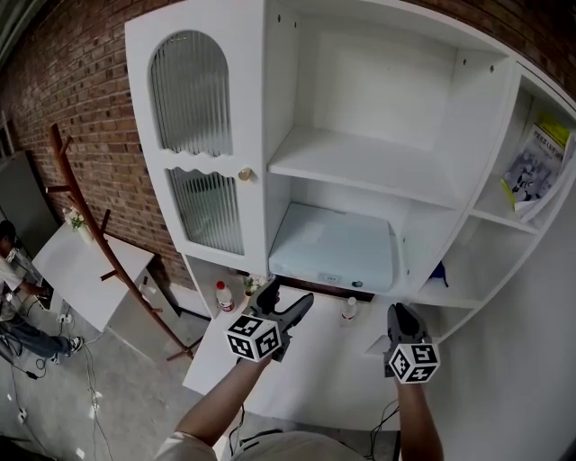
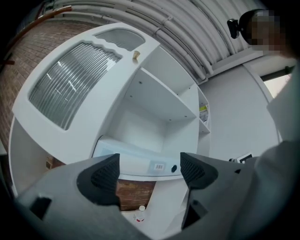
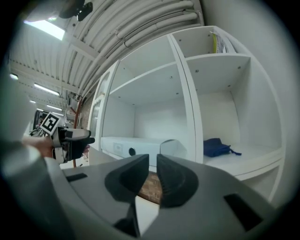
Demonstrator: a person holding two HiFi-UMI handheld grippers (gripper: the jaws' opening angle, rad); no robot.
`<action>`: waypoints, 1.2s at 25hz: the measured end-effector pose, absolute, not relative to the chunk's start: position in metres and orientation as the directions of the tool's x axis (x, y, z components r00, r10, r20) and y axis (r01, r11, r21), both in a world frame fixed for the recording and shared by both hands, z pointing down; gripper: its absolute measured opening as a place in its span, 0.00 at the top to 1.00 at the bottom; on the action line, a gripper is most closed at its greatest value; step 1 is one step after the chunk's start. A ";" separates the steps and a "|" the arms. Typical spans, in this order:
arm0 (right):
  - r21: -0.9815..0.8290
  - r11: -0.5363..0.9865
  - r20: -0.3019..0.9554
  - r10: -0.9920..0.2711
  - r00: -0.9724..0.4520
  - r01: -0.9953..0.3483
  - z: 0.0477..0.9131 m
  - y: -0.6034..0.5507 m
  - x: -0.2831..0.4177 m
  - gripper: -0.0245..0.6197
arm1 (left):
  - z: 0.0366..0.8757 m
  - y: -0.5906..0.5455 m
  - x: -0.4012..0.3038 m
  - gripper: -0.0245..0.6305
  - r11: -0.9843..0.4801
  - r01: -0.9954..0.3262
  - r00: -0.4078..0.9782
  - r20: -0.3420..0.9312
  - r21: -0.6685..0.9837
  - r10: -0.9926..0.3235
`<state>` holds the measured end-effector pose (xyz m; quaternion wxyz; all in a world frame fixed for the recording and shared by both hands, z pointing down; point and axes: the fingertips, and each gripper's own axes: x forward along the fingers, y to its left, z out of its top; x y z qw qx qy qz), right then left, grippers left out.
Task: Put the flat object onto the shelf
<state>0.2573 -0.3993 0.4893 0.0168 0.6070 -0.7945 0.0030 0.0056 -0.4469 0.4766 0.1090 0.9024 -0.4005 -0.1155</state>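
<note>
**Clerk:** Setting?

**Keeper:** Brick wall (image 1: pixel 81 108) behind. At left, one wooden coat stand (image 1: pixel 85 212). One white cabinet (image 1: pixel 202 22) with one ribbed door (image 1: pixel 191 135), over a white tabletop (image 1: pixel 315 374).

**Clerk:** Small items, left to right?

**Keeper:** Two bottles (image 1: pixel 223 295) made out on the tabletop. One blue bundle (image 3: pixel 218 146) in the lower right bay, and one booklet (image 1: pixel 537 167) in the bay above.

**Clerk:** Tongs?

**Keeper:** Two. Left tongs (image 2: pixel 150 171) are spread wide with nothing between. Right tongs (image 3: pixel 151 165) are nearly together, leaving a narrow slit, and pinch nothing.

**Clerk:** The task's thing?

**Keeper:** One flat object (image 1: pixel 333 248), white, lying on the lower shelf (image 2: pixel 140 176) of the middle bay. Both tongs are near it but apart from it.

**Clerk:** Step in hand?

**Keeper:** By my judgement the placing is done. Next would be drawing both tongs back without knocking the bottles, or nudging the front edge to seat it deeper.
</note>
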 end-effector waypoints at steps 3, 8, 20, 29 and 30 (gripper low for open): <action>0.030 0.271 0.028 -0.962 -0.271 -0.962 0.493 -0.386 0.258 0.87 | 0.482 -0.439 -0.001 0.31 -0.644 -0.725 0.639 -0.110 0.244 -0.761; 0.075 0.293 0.009 -0.956 -0.293 -0.953 0.493 -0.365 0.253 0.90 | 0.487 -0.417 -0.005 0.35 -0.645 -0.737 0.641 -0.092 0.204 -0.762; 0.077 0.280 0.025 -0.960 -0.279 -0.957 0.510 -0.326 0.260 0.90 | 0.536 -0.379 -0.033 0.50 -0.582 -0.762 0.608 0.006 0.284 -0.794; 0.084 0.281 0.038 -0.960 -0.278 -0.956 0.520 -0.305 0.258 0.90 | 0.555 -0.357 -0.044 0.72 -0.534 -0.787 0.568 0.023 0.307 -0.823; 0.079 0.277 0.036 -0.961 -0.275 -0.958 0.520 -0.303 0.259 0.90 | 0.555 -0.355 -0.045 0.73 -0.531 -0.794 0.562 0.023 0.295 -0.827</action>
